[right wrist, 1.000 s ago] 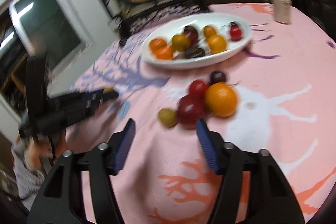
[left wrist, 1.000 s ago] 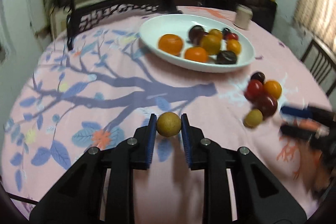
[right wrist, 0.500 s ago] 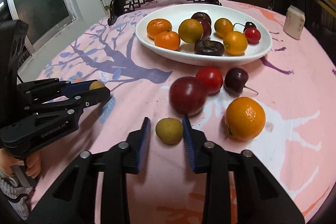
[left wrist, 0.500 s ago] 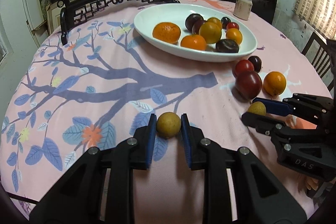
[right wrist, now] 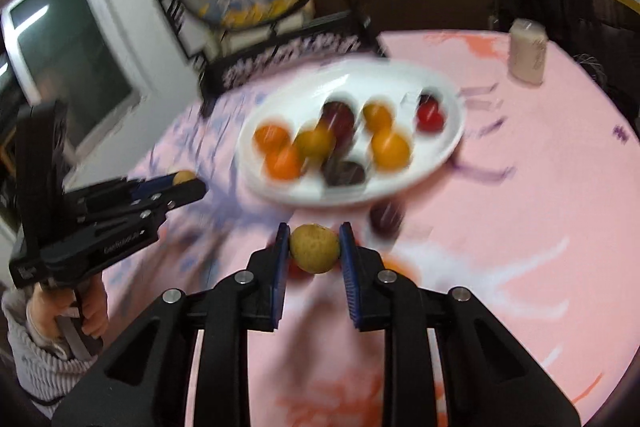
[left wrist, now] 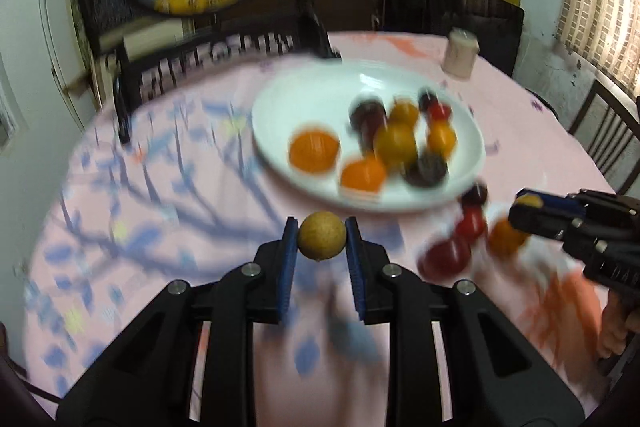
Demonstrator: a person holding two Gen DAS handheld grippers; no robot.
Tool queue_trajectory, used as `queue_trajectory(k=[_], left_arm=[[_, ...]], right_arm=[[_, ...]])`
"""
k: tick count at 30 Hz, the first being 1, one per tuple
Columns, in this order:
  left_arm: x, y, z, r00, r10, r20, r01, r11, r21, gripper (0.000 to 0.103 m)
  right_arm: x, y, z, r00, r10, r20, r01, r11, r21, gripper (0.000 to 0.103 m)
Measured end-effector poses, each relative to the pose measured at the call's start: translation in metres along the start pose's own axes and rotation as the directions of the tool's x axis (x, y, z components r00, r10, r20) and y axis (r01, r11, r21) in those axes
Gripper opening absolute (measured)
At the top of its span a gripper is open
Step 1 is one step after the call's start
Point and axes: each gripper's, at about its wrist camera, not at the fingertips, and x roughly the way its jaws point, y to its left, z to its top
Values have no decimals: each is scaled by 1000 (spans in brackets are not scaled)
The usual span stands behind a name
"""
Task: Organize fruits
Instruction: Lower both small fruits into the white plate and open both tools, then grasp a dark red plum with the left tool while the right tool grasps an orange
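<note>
Two small fruits lifted, the white dish next

Left wrist view: my left hand-held gripper [left wrist: 321, 235] is clamped on a tan round fruit [left wrist: 321, 235], angled down toward the white dish [left wrist: 320, 95] on the bench [left wrist: 168, 187]. Right wrist view: my right hand-held gripper [right wrist: 315, 248] pinches a yellow-green fruit [right wrist: 315, 247], tilted likewise. Judged next: carry both over the dish rim, then release gently.
</note>
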Motion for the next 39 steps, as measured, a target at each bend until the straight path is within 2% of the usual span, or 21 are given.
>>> queue_trajectory(k=[5, 9, 10, 11, 12, 17, 25, 27, 31, 33, 39], left_arm=[[26, -4, 47, 1000, -6, 26, 7, 1000, -25, 24], [60, -8, 70, 1000, -5, 16, 5, 999, -35, 25], [68, -6, 73, 1000, -9, 18, 10, 999, -49, 28], [73, -3, 73, 1000, -13, 23, 15, 998, -68, 48], [76, 1, 71, 999, -19, 31, 21, 996, -90, 69], [84, 15, 67, 1000, -7, 18, 9, 994, -111, 67], [67, 8, 50, 1000, 11, 24, -9, 997, -80, 69], [56, 3, 46, 999, 20, 41, -18, 998, -64, 75], [38, -8, 33, 996, 43, 74, -41, 999, -31, 82], [31, -14, 22, 995, 54, 78, -53, 998, -19, 87], [20, -32, -5, 995, 74, 66, -76, 997, 30, 92]], right_arm=[[20, -26, 49, 999, -3, 44, -1, 997, 82, 25], [54, -37, 68, 999, -2, 41, -3, 992, 124, 26], [62, -41, 69, 999, 24, 44, -31, 989, 146, 30], [64, -45, 68, 998, 49, 49, -56, 986, 158, 39], [67, -47, 66, 997, 61, 52, -69, 985, 160, 58], [56, -55, 64, 994, 6, 107, -21, 990, 136, 58], [47, -55, 51, 996, -6, 84, -6, 989, 148, 59], [41, -52, 47, 996, -10, 89, -3, 991, 137, 60], [24, -43, 36, 992, -30, 124, 17, 994, 107, 69], [17, -42, 29, 991, -37, 132, 23, 994, 106, 70], [0, -42, 6, 989, -57, 137, 42, 993, 115, 71]])
